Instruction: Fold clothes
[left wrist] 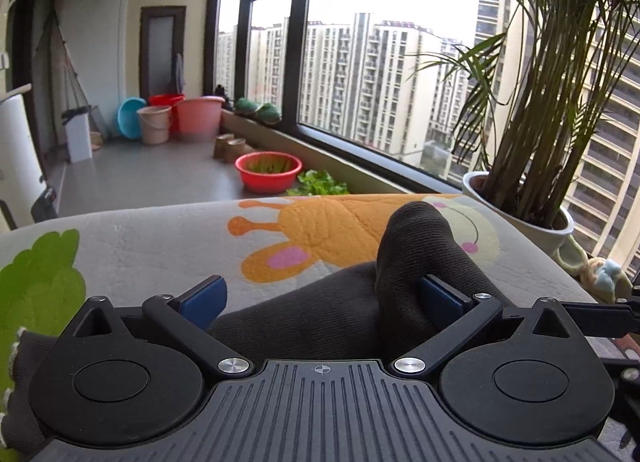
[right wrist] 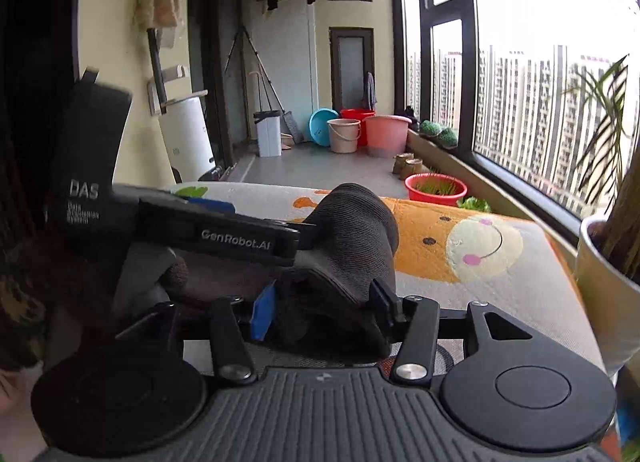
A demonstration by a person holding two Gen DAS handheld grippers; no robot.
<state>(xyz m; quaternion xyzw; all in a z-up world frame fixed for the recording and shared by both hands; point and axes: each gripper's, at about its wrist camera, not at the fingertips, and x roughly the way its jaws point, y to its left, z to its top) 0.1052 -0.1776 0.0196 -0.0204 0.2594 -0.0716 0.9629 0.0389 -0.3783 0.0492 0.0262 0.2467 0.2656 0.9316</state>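
Note:
A dark grey ribbed garment (left wrist: 328, 318) lies bunched on a cartoon-print quilted mat (left wrist: 168, 238). In the left wrist view my left gripper (left wrist: 320, 298) is open wide, its blue pads either side of the cloth, and a raised fold (left wrist: 416, 238) stands against the right pad. In the right wrist view my right gripper (right wrist: 324, 310) is part closed around a thick bundle of the same garment (right wrist: 352, 230), both pads pressing into it. The left gripper's body (right wrist: 224, 230) crosses just behind it, to the left.
The mat covers a table by a large window (left wrist: 380, 62). A potted palm in a white pot (left wrist: 516, 206) stands at the table's right end. On the floor beyond are a red basin of greens (left wrist: 268, 170), several buckets (left wrist: 180, 118) and a white bin (right wrist: 268, 134).

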